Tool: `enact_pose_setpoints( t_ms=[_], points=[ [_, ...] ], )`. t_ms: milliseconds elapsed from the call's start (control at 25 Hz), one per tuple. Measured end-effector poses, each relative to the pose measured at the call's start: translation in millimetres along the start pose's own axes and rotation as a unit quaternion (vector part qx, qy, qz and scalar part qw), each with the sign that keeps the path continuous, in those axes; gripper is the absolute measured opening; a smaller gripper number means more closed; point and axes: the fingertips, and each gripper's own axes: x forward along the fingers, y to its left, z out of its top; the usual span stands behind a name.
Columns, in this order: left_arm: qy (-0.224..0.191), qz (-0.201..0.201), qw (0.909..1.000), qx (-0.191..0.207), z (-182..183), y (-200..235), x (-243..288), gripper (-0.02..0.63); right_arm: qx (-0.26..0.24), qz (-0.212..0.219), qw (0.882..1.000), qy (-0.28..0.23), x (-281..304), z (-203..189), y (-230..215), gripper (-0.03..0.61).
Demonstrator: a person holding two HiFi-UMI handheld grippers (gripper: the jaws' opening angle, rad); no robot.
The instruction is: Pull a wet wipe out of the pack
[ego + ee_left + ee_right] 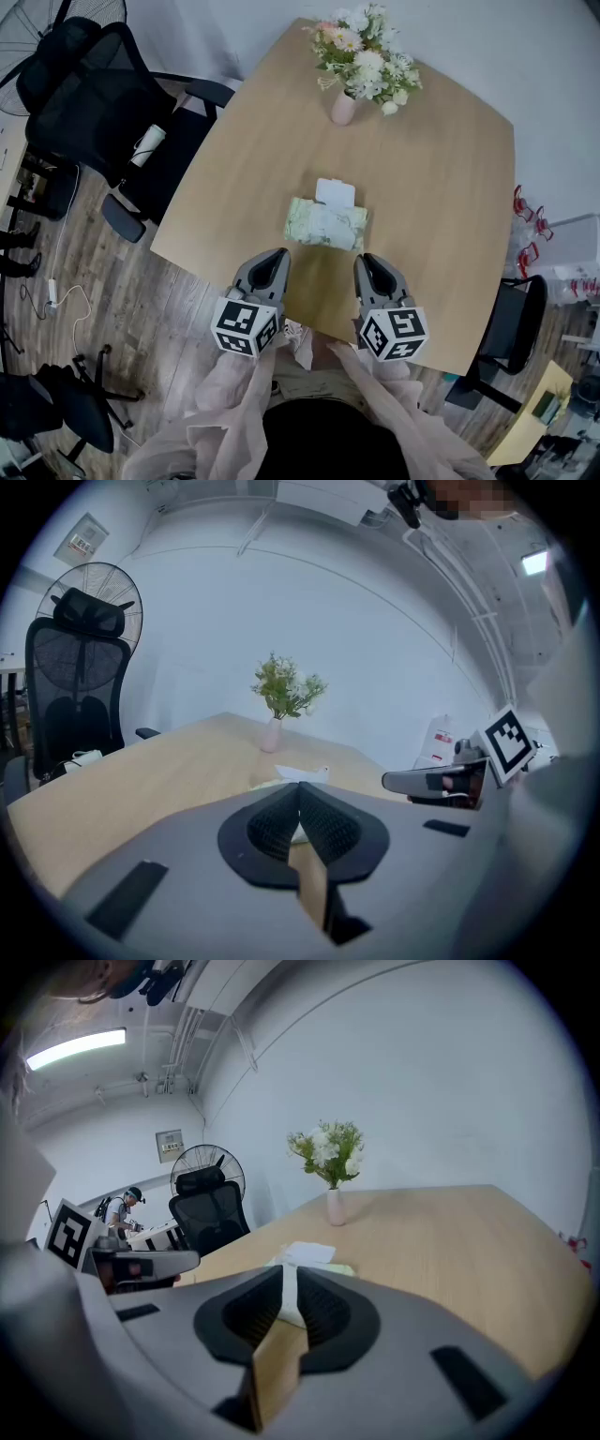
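The pack of wet wipes [325, 223] lay flat near the middle of the wooden table [441, 187]. A white flap [335, 193] at its far edge seemed to be the opened lid, but the view was too small to be sure. Both grippers stood on the near side of the pack, apart from it and pointing toward it. The left gripper [278, 254] had its jaws together at the tips. The right gripper [367, 262] had its jaws a little apart, with nothing between them. Farther away on the table stood a pink vase with flowers [344, 105]. A black office chair [94, 94] stood at the left of the table.
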Motion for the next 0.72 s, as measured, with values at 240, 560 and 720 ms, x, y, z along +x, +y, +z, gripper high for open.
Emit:
enact_pose_setpoints(
  t_ms=[240, 560, 720],
  points=[
    [0.009, 0.007, 0.9999, -0.005, -4, 5, 10, 0.011, -0.018, 0.015, 1.0, 0.019, 16, -6, -1, 0.145],
    [0.02, 0.014, 0.9996, -0.011, -11, 15, 20, 0.011, -0.049, 0.026, 0.997, 0.056, 38, -21, -2, 0.217],
    [0.023, 0.019, 0.9995, -0.011, -10, 20, 26, 0.011, -0.07, 0.027, 0.994, 0.079, 47, -30, -3, 0.258]
  ],
)
